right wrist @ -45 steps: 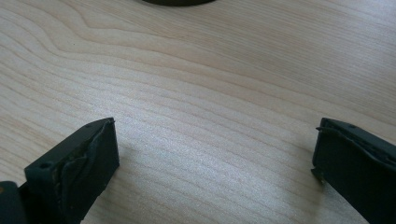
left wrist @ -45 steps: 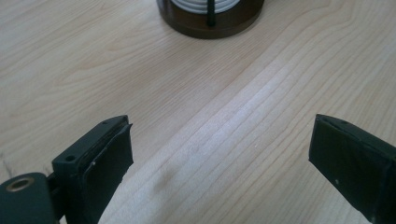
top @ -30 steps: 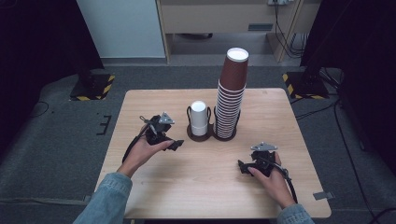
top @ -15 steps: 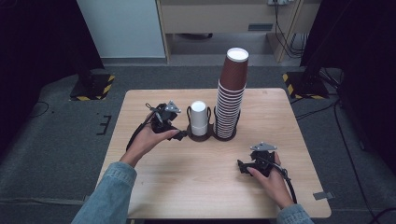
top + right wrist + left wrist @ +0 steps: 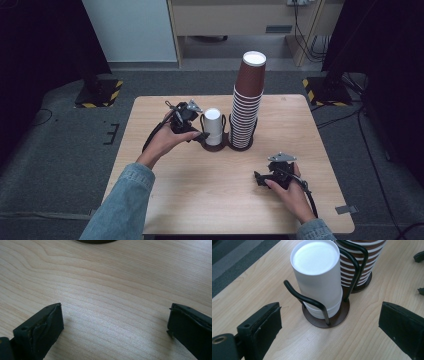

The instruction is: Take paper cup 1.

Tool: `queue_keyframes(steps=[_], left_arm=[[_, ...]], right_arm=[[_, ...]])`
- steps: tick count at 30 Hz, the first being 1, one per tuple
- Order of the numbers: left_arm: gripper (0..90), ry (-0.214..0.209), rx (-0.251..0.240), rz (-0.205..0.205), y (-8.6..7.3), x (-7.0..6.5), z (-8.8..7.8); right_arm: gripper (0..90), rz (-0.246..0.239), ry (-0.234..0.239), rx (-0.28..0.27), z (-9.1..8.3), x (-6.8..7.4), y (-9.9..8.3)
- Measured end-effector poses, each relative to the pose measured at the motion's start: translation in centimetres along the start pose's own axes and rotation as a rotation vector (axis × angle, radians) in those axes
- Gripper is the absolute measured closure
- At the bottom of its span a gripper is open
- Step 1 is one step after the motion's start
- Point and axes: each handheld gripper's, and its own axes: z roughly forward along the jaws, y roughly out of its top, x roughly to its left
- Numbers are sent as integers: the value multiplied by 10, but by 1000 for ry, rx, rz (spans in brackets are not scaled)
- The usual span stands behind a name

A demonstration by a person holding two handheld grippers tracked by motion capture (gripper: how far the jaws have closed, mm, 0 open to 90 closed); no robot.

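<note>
A short stack of upturned white cups (image 5: 212, 126) (image 5: 317, 277) stands in a black wire holder (image 5: 312, 300) on a round dark base (image 5: 337, 317). Just to its right, a tall stack of brown cups (image 5: 247, 100) (image 5: 359, 262) with white rims fills a second holder. My left gripper (image 5: 197, 122) (image 5: 330, 312) is open wide right beside the white cups, its jaws level with the holder and apart from it. My right gripper (image 5: 259, 179) (image 5: 115, 312) rests open on the bare wood at the front right, with nothing between its jaws.
The wooden table (image 5: 200, 200) has free room in front of the holders and at the left. A dark holder base edge (image 5: 95, 241) lies ahead of the right gripper. Grey floor, dark stands with striped feet (image 5: 97, 95) and cables surround the table.
My left gripper has moved forward and to the right until it is beside the white cups. The right gripper has stayed where it was.
</note>
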Motion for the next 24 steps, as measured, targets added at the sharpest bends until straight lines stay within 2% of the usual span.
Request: queue_keyframes(steps=[4, 6, 11, 14, 16, 19, 24], left_arm=[[51, -17, 4, -9, 8, 5, 0], [50, -32, -16, -23, 12, 6, -1], [49, -36, 0, 3, 26, 10, -1], [57, -59, -15, -8, 31, 10, -1], [60, -53, -9, 5, 35, 9, -2], [60, -60, -27, -3, 39, 9, -1], [76, -56, -13, 10, 42, 10, 0]], right_arm=[[6, 0, 0, 0, 0, 0, 0], [6, 0, 1, 0, 0, 0, 0], [6, -1, 3, 2, 0, 0, 0], [6, 0, 2, 1, 0, 0, 0], [6, -1, 2, -1, 0, 0, 0], [6, -1, 4, 0, 0, 0, 0], [6, 0, 4, -1, -1, 0, -1]])
